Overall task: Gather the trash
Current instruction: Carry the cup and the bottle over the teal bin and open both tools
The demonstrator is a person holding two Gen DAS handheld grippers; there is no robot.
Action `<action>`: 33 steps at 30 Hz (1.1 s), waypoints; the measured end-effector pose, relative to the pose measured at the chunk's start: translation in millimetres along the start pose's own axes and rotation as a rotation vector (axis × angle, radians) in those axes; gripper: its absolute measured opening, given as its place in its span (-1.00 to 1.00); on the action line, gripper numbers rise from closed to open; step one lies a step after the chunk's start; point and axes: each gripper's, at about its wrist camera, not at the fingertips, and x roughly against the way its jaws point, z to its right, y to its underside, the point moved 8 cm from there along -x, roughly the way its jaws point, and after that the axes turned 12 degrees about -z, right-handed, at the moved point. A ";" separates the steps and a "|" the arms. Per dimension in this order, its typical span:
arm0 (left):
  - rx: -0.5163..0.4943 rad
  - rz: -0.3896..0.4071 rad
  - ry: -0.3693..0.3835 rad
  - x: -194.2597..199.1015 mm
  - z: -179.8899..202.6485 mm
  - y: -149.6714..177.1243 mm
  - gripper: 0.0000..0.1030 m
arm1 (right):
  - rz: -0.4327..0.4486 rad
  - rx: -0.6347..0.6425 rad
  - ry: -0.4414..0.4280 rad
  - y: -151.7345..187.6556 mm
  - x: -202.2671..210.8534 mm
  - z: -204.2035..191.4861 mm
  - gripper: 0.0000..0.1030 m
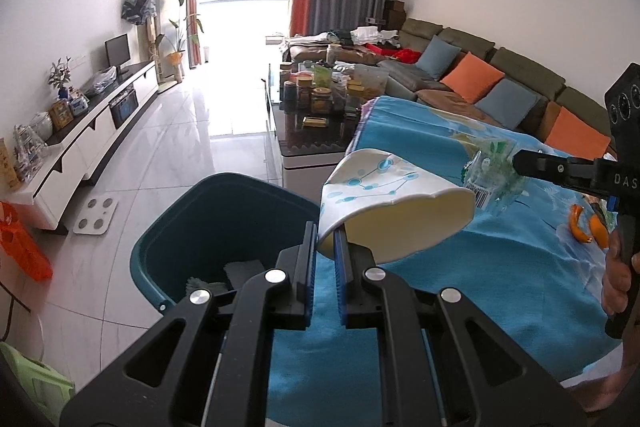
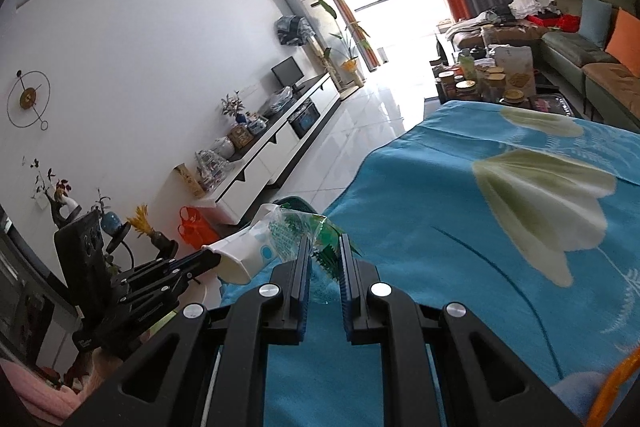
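Left wrist view: left tool (image 1: 323, 241) clamps the rim of a paper cup (image 1: 394, 201), held beside the teal bin (image 1: 224, 227) and above the blue worktop cloth (image 1: 500, 267). Right tool (image 2: 325, 259) grips a crumpled clear wrapper (image 2: 304, 231), near the cup.

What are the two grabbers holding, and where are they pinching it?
The left gripper pinches the paper cup by its rim. The right gripper pinches a crumpled clear plastic wrapper by its edge.
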 end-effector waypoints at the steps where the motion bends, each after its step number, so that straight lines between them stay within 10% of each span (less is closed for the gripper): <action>1: 0.004 0.001 -0.004 0.2 -1.9 0.1 -0.83 | -0.002 0.004 -0.002 -0.5 -1.4 -0.3 -0.77; 33: 0.117 -0.019 -0.103 -6.4 -66.0 9.4 -0.83 | -0.083 0.103 -0.048 -22.8 -55.2 -42.7 -0.77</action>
